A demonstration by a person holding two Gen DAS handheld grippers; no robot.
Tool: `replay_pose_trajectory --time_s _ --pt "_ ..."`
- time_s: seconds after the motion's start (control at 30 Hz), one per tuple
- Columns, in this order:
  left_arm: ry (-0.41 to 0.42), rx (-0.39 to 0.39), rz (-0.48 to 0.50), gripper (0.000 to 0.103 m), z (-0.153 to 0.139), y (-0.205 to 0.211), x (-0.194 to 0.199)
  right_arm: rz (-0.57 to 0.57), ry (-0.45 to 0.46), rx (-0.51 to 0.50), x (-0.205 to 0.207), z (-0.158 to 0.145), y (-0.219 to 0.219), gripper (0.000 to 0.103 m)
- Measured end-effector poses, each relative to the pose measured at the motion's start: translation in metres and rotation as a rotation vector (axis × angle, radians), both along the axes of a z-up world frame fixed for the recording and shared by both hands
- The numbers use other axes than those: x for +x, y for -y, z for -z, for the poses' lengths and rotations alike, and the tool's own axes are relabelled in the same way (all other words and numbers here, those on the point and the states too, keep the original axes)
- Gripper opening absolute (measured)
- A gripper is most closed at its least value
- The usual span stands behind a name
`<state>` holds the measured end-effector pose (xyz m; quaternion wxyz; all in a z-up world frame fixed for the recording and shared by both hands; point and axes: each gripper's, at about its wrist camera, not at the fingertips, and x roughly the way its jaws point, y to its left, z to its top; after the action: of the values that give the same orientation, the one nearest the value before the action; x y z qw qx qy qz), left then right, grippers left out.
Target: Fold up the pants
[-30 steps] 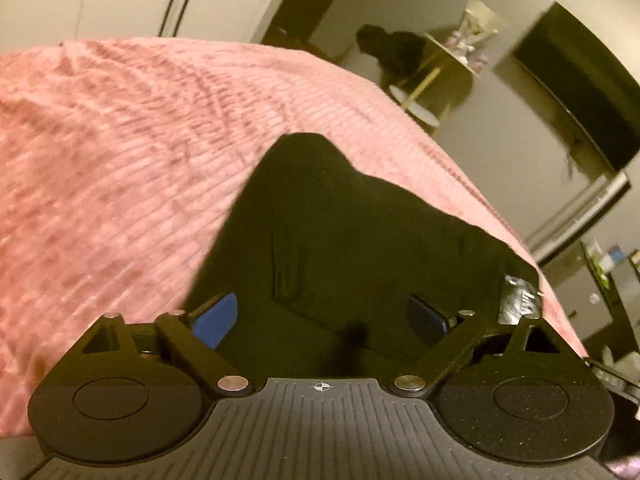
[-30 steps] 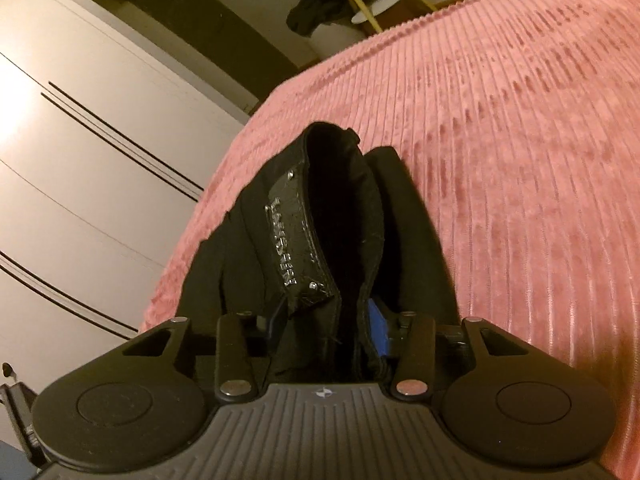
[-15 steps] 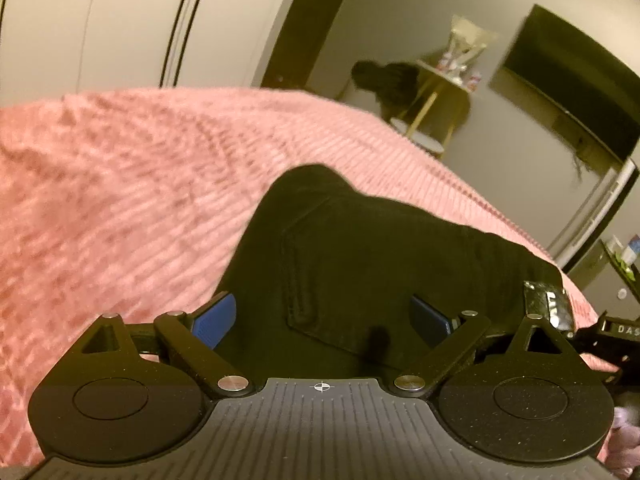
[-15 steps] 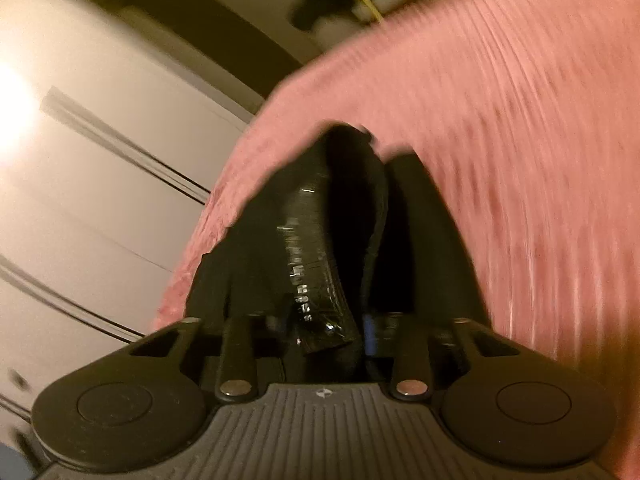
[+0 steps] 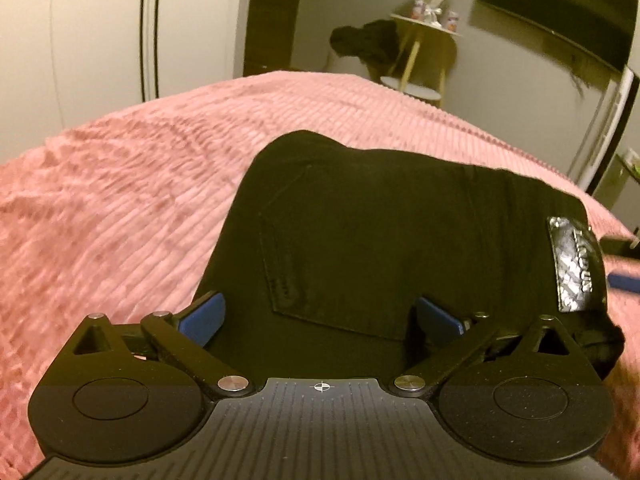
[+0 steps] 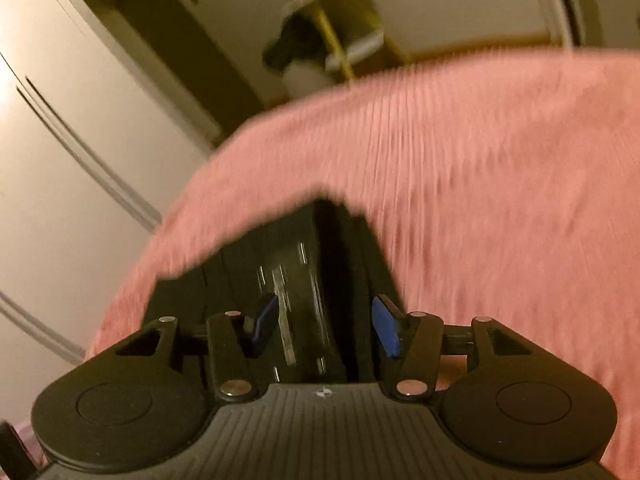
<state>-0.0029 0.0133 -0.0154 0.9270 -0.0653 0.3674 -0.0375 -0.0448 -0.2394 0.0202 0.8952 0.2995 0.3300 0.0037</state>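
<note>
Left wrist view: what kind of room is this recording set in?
Most likely a bedroom. A bed under a pink ribbed blanket carries the black pants; behind it stand pale wardrobe doors, a small side table and a wall-mounted TV.

The pants point(image 5: 400, 232) are matt black cloth with stitched pocket seams, and a glossy, shiny patch point(image 5: 576, 264) sits at the waistband. The bedspread point(image 5: 120, 208) under them is pink cloth, soft-looking and ribbed in fine rows. The left hand-held gripper point(image 5: 320, 316) has a matt black plastic body with a ridged top, bright metal rivets at the joints and smooth blue pads point(image 5: 204, 312). The right hand-held gripper point(image 6: 324, 324) looks the same. The wardrobe point(image 5: 80, 32) doors are smooth and pale. The stool point(image 5: 424, 52) looks like light wood.
</note>
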Motion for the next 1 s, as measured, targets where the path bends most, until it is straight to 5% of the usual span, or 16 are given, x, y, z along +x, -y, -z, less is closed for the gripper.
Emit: replay_pose_trajectory --time_s 0.27,0.4,0.53,0.67,0.87,1.0 --pt "0.017 -0.050 -0.011 0.103 -0.003 -0.005 -0.002 -0.189 0.094 -0.234 0.056 -0.036 -0.071 0.028" --pt "0.022 -0.086 -0.018 0.103 -0.004 -0.009 -0.003 -0.231 -0.028 -0.350 0.100 -0.019 -0.102 0.018" --pt "0.031 -0.076 -0.009 0.103 -0.004 -0.006 -0.003 -0.276 -0.120 -0.441 0.115 0.009 -0.110 0.018" --pt "0.034 -0.077 -0.003 0.103 -0.001 -0.004 0.001 -0.342 -0.102 -0.538 0.101 0.038 -0.117 0.018" --pt "0.039 -0.103 -0.025 0.103 -0.001 -0.009 0.000 -0.309 -0.077 -0.414 0.080 0.016 -0.103 0.019" --pt "0.075 -0.165 -0.054 0.103 -0.004 -0.016 -0.006 -0.337 0.004 -0.314 0.016 -0.008 -0.099 0.019"
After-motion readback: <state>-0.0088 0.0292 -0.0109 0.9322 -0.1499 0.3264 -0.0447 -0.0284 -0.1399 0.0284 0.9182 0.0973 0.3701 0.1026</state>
